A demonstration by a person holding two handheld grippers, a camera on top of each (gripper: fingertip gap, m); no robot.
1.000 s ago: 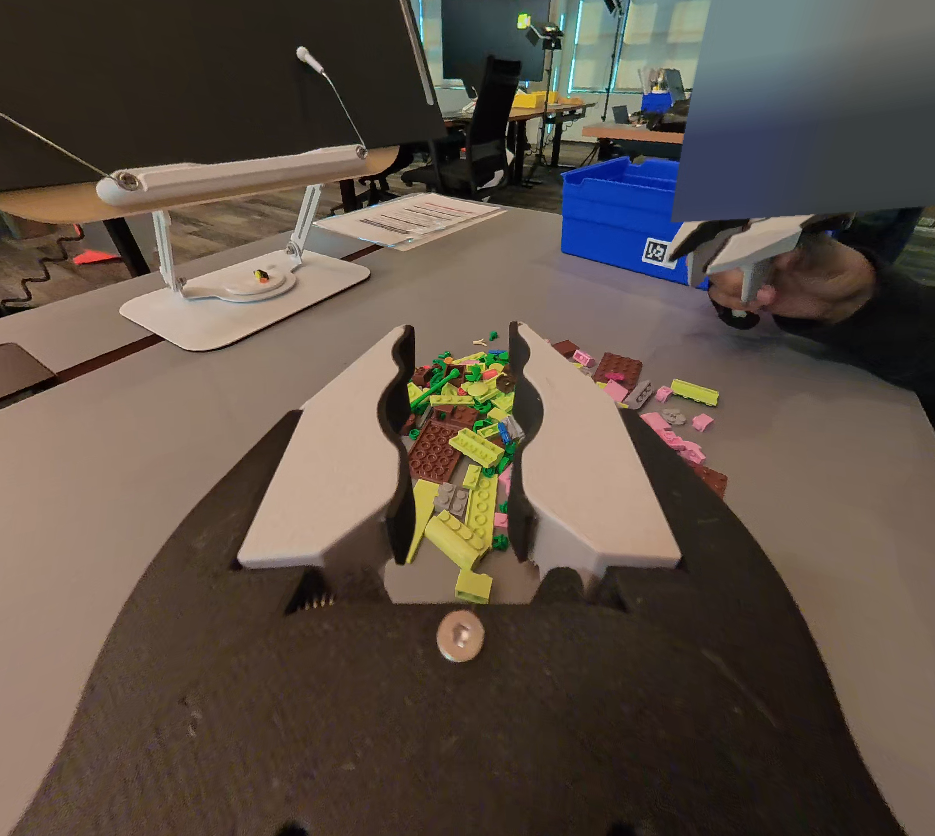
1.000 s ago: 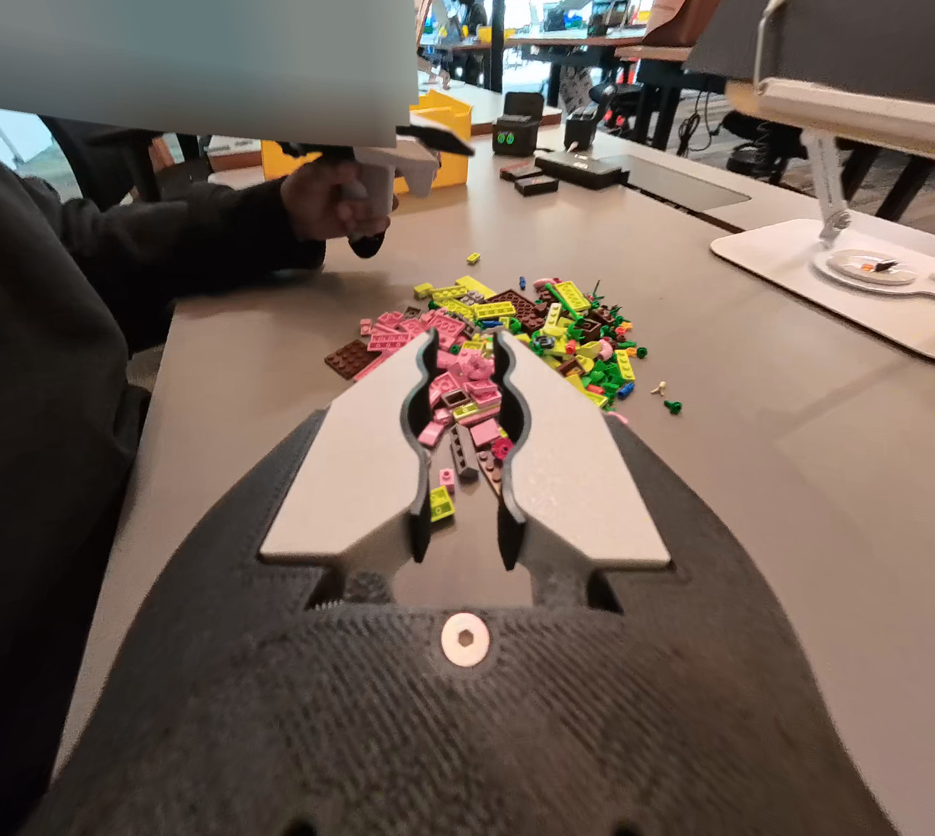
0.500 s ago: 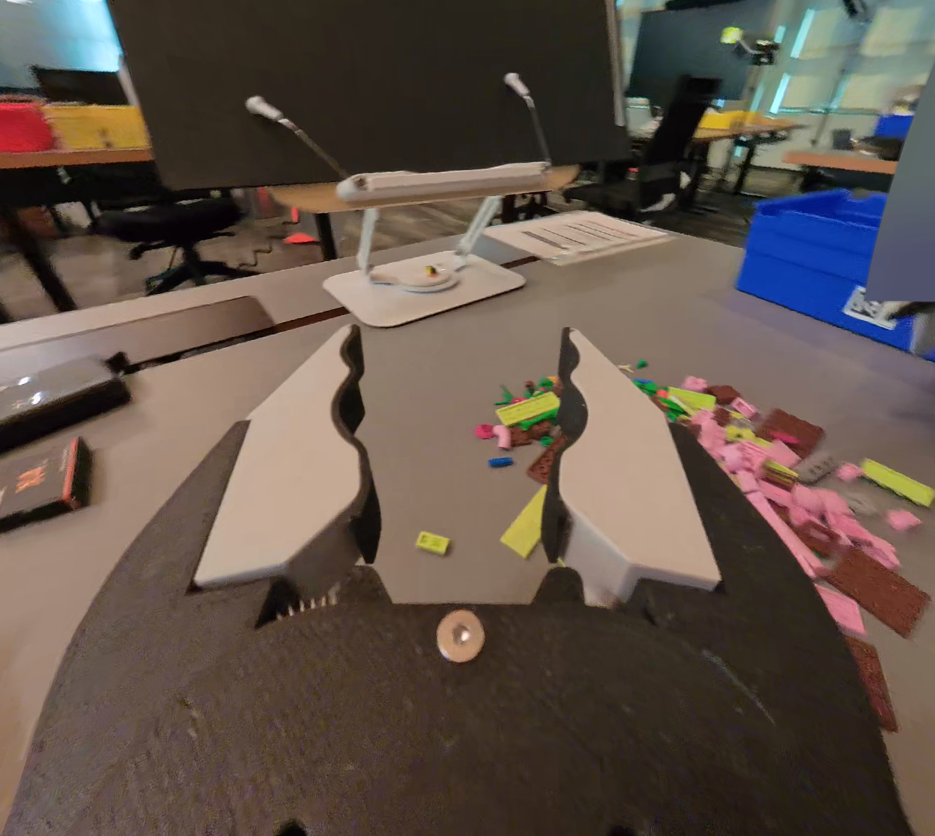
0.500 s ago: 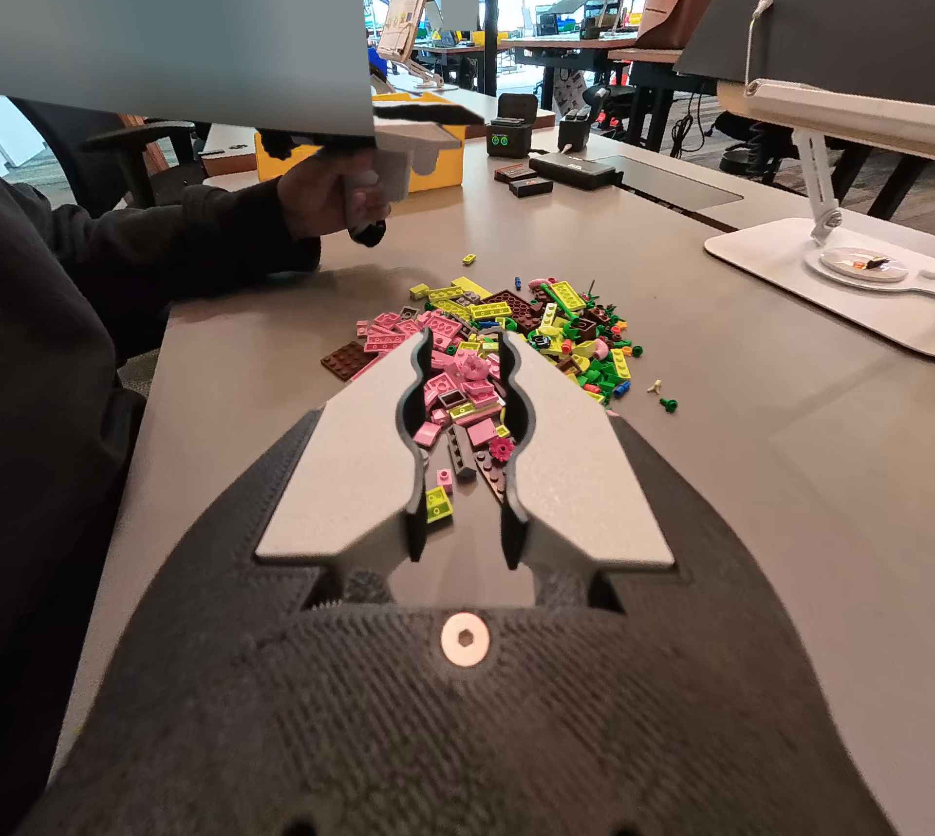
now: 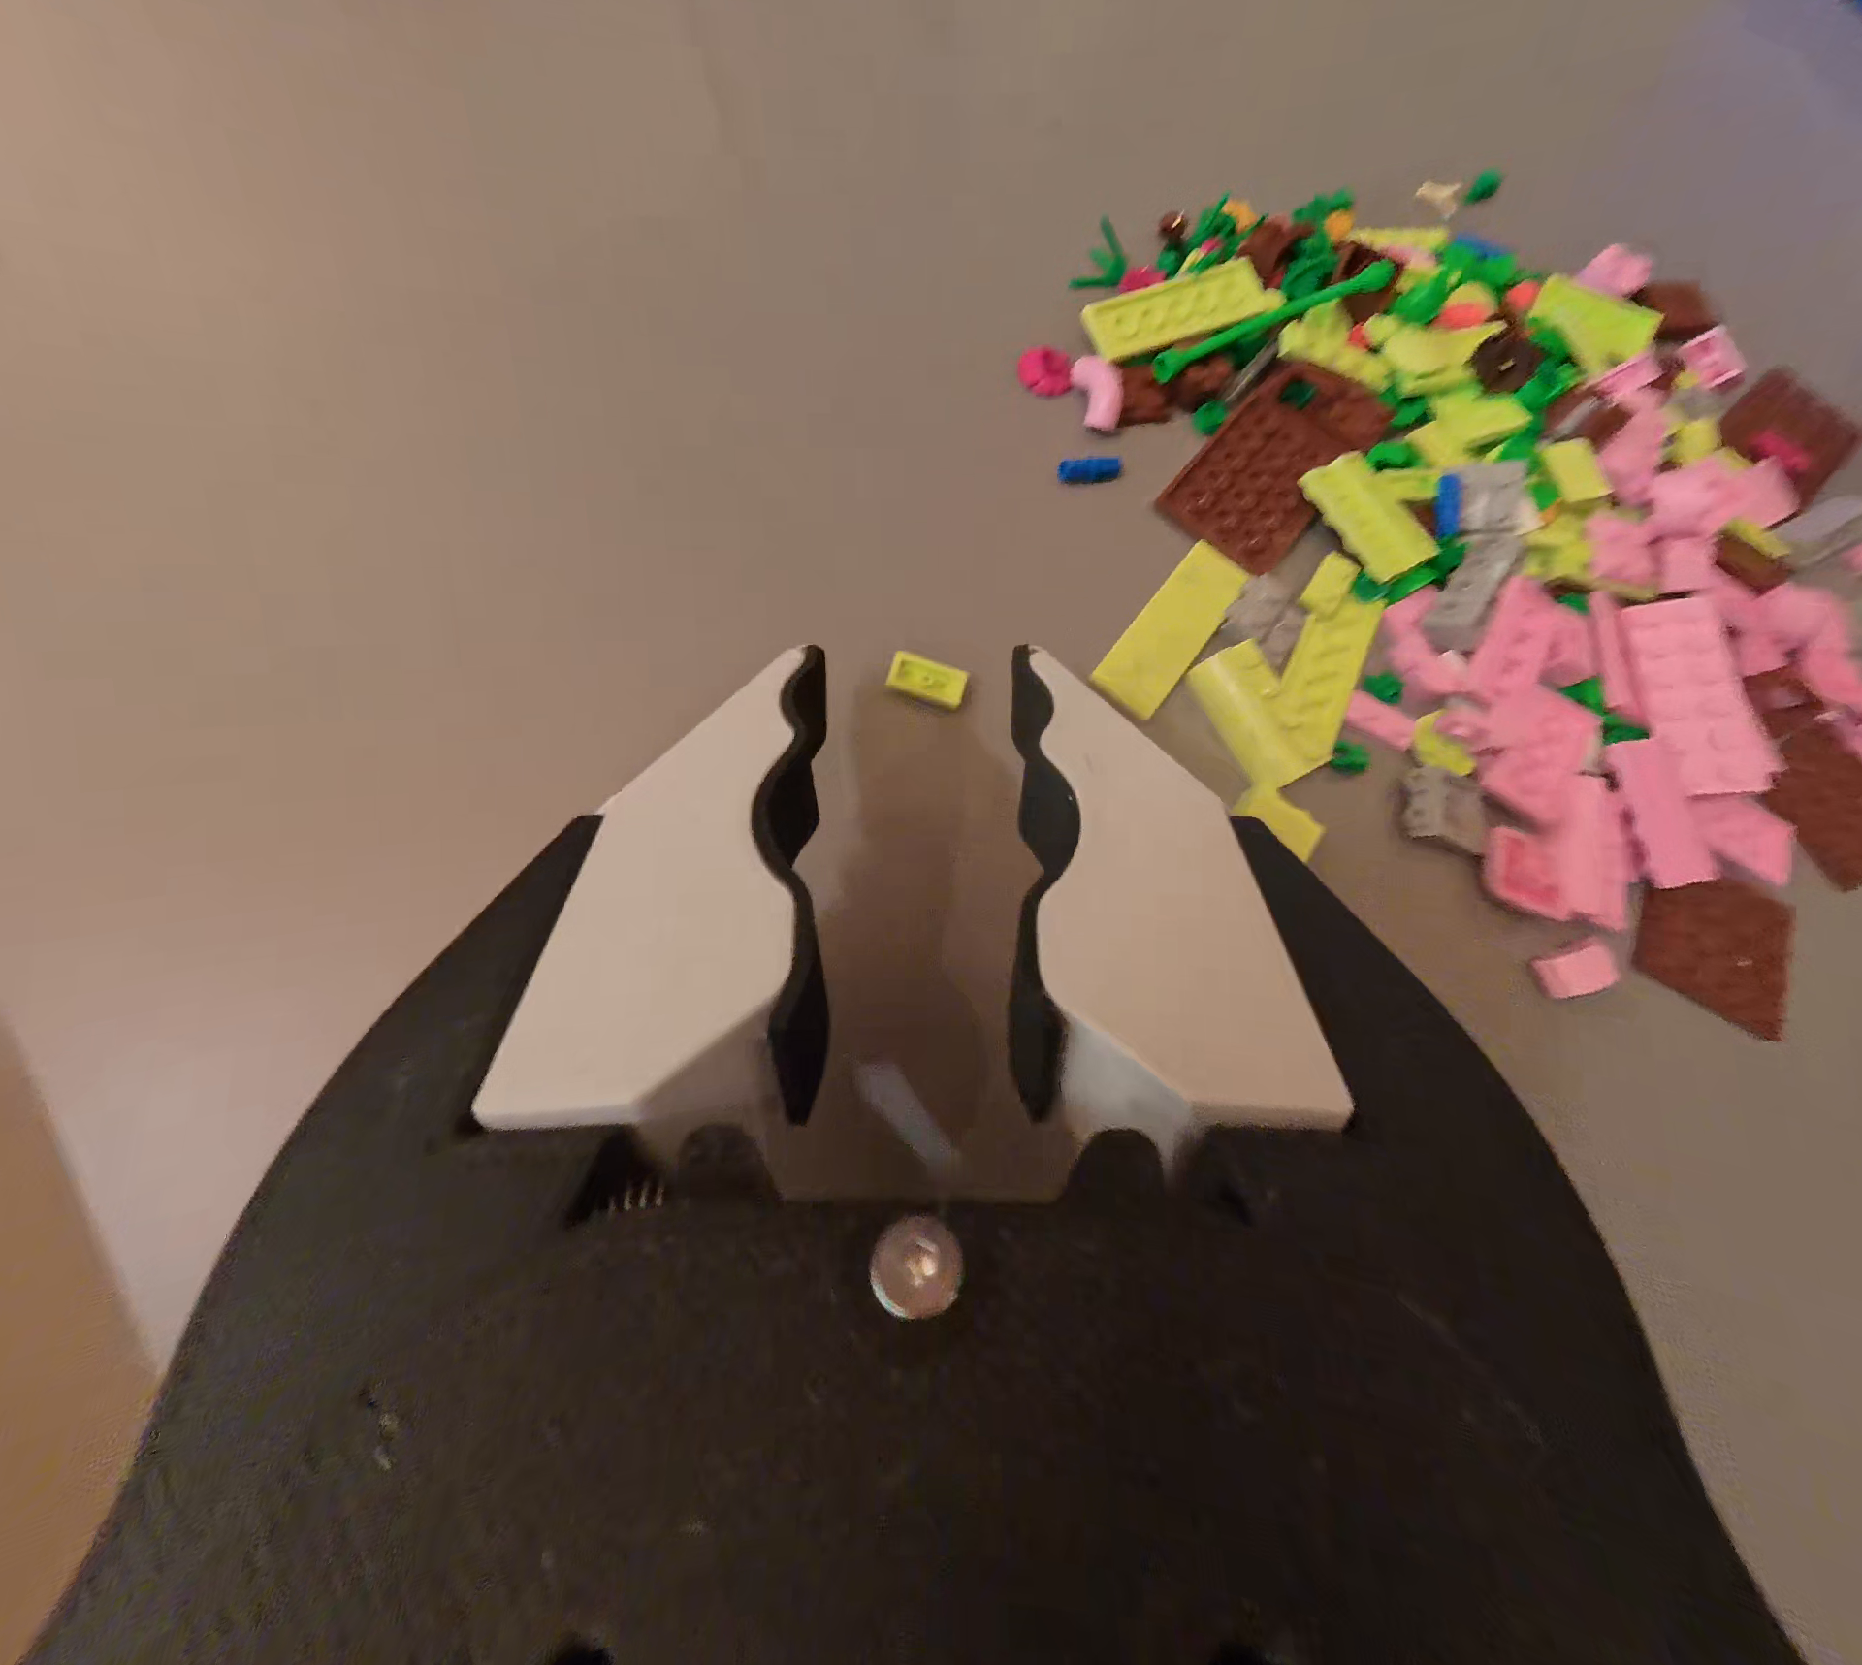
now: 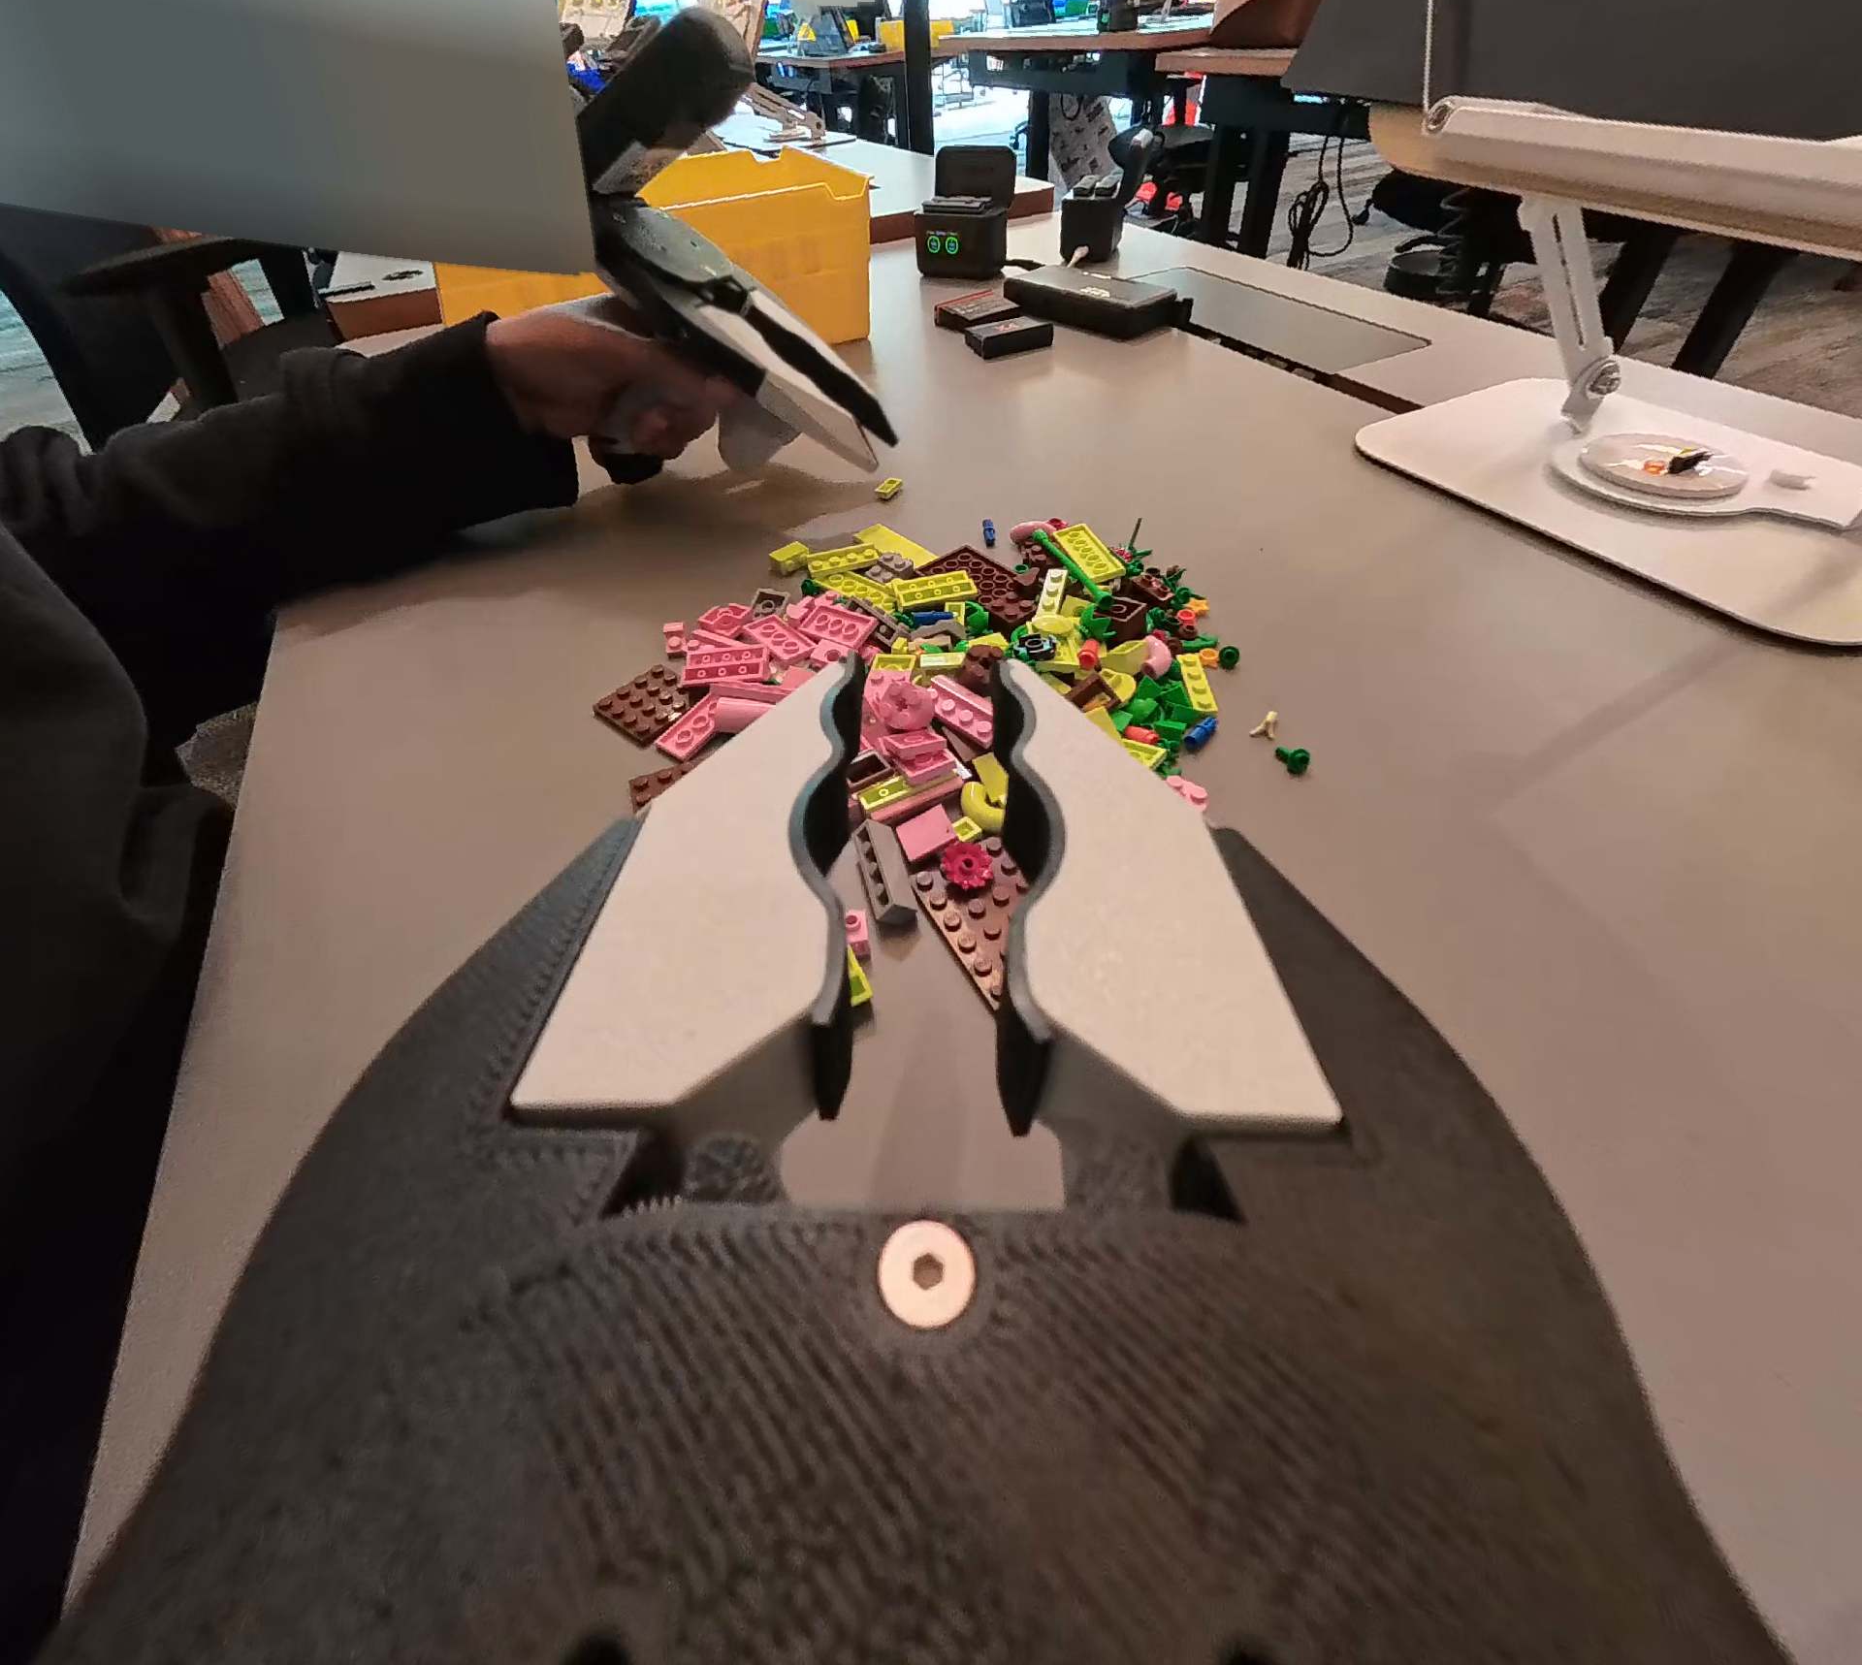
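Right now a small lime brick (image 5: pixel 928 676) lies flat on the gray desk (image 5: pixel 403 307), alone, just beyond the tips of the left tongs (image 5: pixel 917 660) at frame centre in the left wrist view. Those tongs are parted w/ a moderate gap, nothing between them, tilted down at the desk; brick sits just ahead of the gap, not touched. In the right wrist view the same left tongs (image 6: pixel 875 453) show upper left of centre, gripped by a hand (image 6: pixel 579 372) in a dark sleeve, tips just above the lime brick (image 6: pixel 888 488).

Brick pile (image 5: pixel 1491 539) spreads at right of the left wrist frame, near but apart from the lone brick: lime, pink, brown, green, some gray and blue bits.

Right tongs (image 6: pixel 925 670) at frame centre hover over the near end of the pile (image 6: pixel 927 660), parted narrowly, holding nothing; pink & brown pieces visible thru the gap.

Further out: white stand base (image 6: pixel 1612 498) at right, yellow bin (image 6: pixel 766 236) upper left, black charger cases (image 6: pixel 962 226) upper centre.
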